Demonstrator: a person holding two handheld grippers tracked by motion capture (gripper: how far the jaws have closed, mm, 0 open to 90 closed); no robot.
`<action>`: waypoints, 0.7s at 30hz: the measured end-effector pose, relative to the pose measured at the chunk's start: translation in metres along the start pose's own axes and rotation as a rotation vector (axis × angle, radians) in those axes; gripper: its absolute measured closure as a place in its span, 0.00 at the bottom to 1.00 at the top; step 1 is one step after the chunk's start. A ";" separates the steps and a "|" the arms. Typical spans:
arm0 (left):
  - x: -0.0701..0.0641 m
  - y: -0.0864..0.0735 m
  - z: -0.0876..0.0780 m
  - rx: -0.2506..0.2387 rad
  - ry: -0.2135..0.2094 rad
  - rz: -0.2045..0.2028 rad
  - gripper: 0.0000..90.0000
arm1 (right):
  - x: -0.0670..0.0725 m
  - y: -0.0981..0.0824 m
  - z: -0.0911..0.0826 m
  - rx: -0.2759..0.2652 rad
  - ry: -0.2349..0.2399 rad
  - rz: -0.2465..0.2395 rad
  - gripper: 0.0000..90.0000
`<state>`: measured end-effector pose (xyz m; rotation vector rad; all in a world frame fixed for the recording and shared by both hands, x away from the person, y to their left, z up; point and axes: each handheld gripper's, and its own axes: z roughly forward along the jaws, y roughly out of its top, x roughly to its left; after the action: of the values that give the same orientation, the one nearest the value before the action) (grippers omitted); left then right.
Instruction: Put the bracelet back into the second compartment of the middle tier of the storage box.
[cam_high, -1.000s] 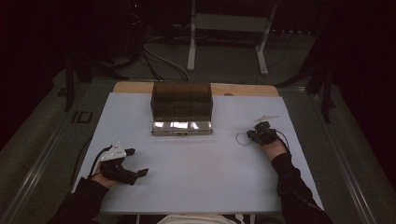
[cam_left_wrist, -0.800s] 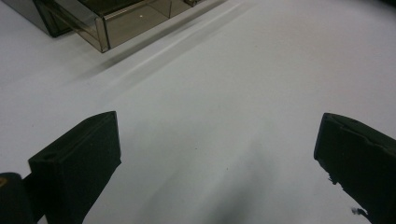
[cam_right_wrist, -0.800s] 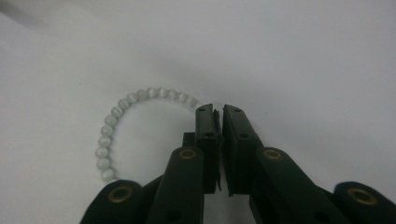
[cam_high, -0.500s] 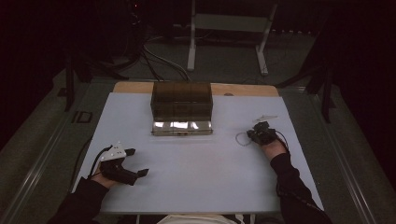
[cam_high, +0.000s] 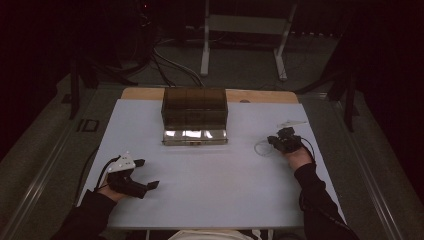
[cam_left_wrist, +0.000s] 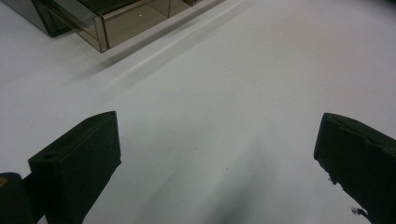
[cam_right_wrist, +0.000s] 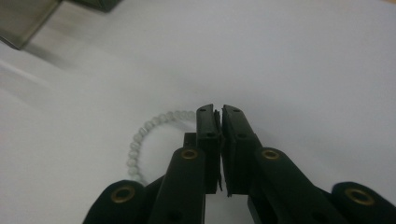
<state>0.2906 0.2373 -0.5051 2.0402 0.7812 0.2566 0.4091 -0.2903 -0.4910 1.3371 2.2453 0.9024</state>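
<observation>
Two grippers are in my hands over the white tabletop (cam_high: 210, 175). Near the front left corner my left gripper (cam_high: 142, 175) hovers with its jaws spread wide and only bare surface between them, as the left gripper view confirms (cam_left_wrist: 215, 154). At the middle of the far edge stands a dark see-through box (cam_high: 195, 112) with a pulled-out tray at its front; the dim light keeps me from reading what lies inside, and in the left gripper view the box (cam_left_wrist: 116, 23) is cut off by the top edge.

Toward the right edge, about midway between front and back, lies a bead bracelet (cam_high: 262, 147), a pale ring flat on the surface that is faint from above. In the right gripper view the bead bracelet (cam_right_wrist: 140, 140) curves as an arc; being a loop, it has no clear long axis, and part of it is hidden behind the jaws. My right gripper (cam_right_wrist: 218, 114) is pressed closed at that arc; whether a bead is pinched I cannot tell. From above, the right gripper (cam_high: 272, 141) points left at the ring.
</observation>
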 end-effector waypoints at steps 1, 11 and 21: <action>0.000 0.000 0.000 0.000 -0.001 0.002 0.02 | 0.001 0.001 -0.003 -0.006 0.004 0.002 0.96; -0.001 0.000 0.000 0.002 0.001 0.006 0.02 | 0.012 0.010 -0.013 -0.040 0.012 -0.021 0.96; -0.001 0.000 0.001 -0.001 -0.004 0.003 0.02 | 0.021 0.021 -0.021 -0.057 0.029 -0.035 0.96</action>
<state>0.2904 0.2363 -0.5051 2.0403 0.7755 0.2546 0.3993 -0.2719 -0.4610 1.2635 2.2402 0.9712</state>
